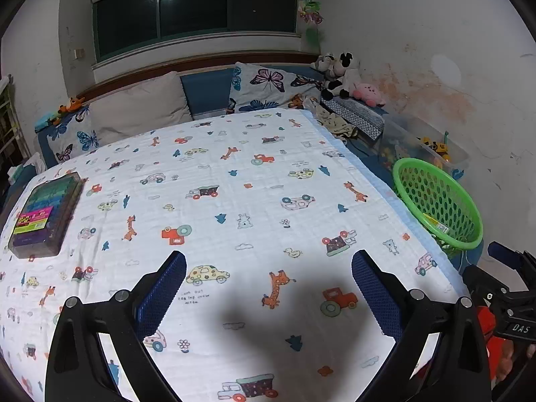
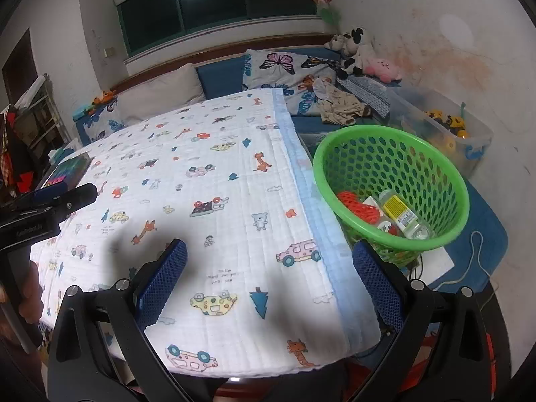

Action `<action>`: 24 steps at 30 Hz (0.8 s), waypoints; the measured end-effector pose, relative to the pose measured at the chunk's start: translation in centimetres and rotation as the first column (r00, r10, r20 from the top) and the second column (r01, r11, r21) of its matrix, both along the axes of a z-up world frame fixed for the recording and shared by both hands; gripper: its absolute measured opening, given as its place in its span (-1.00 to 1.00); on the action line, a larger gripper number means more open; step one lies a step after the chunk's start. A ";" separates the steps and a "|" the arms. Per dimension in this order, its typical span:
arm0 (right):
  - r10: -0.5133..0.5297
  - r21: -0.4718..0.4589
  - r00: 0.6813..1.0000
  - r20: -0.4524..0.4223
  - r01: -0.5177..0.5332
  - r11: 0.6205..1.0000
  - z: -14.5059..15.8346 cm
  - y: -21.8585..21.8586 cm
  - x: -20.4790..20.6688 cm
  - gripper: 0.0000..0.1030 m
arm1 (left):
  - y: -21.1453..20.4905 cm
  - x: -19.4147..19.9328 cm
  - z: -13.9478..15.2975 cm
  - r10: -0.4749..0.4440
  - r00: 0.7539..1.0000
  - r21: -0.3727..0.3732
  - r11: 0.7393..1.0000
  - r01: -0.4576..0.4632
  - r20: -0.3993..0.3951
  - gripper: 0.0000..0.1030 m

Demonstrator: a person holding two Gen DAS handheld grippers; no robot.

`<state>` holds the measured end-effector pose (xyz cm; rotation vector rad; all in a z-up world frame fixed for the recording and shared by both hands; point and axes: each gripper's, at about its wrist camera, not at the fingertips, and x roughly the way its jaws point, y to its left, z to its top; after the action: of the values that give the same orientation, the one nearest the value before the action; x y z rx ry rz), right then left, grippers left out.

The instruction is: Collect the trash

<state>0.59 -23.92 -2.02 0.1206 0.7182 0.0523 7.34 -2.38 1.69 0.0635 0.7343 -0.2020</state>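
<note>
A green perforated basket (image 2: 432, 167) stands to the right of the bed, also in the left wrist view (image 1: 439, 197). Inside it lie a red mesh piece (image 2: 358, 206), a clear bottle with a yellow label (image 2: 402, 216) and a small white packet (image 2: 373, 202). My left gripper (image 1: 268, 268) is open and empty above the printed blanket (image 1: 234, 201). My right gripper (image 2: 268, 258) is open and empty above the blanket's right edge, just left of the basket. The left gripper shows at the left of the right wrist view (image 2: 53, 201).
A flat box of coloured items (image 1: 47, 214) lies on the blanket's left edge. Pillows (image 1: 140, 107) and plush toys (image 1: 338, 73) line the headboard. A clear bin of toys (image 2: 445, 127) stands behind the basket by the wall. Crumpled clothing (image 2: 338, 107) lies near it.
</note>
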 end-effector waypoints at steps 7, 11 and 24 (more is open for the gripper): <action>0.003 -0.004 1.000 0.001 -0.003 1.000 0.1 0.1 0.0 0.91 | 0.1 0.0 0.0 0.005 1.000 0.005 1.000 -0.005 0.000 0.86; 0.008 -0.004 1.000 0.001 -0.008 1.000 0.1 0.4 0.0 0.91 | 0.2 -0.1 -0.1 0.006 1.000 0.011 1.000 -0.006 0.001 0.86; 0.009 -0.001 1.000 0.001 -0.009 1.000 0.0 0.5 0.0 0.91 | 0.4 -0.2 -0.3 0.011 1.000 0.018 1.000 -0.011 0.003 0.86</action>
<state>0.61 -23.41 -1.97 0.1161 0.7175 0.0608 7.15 -2.01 1.36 0.0771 0.7334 -0.1849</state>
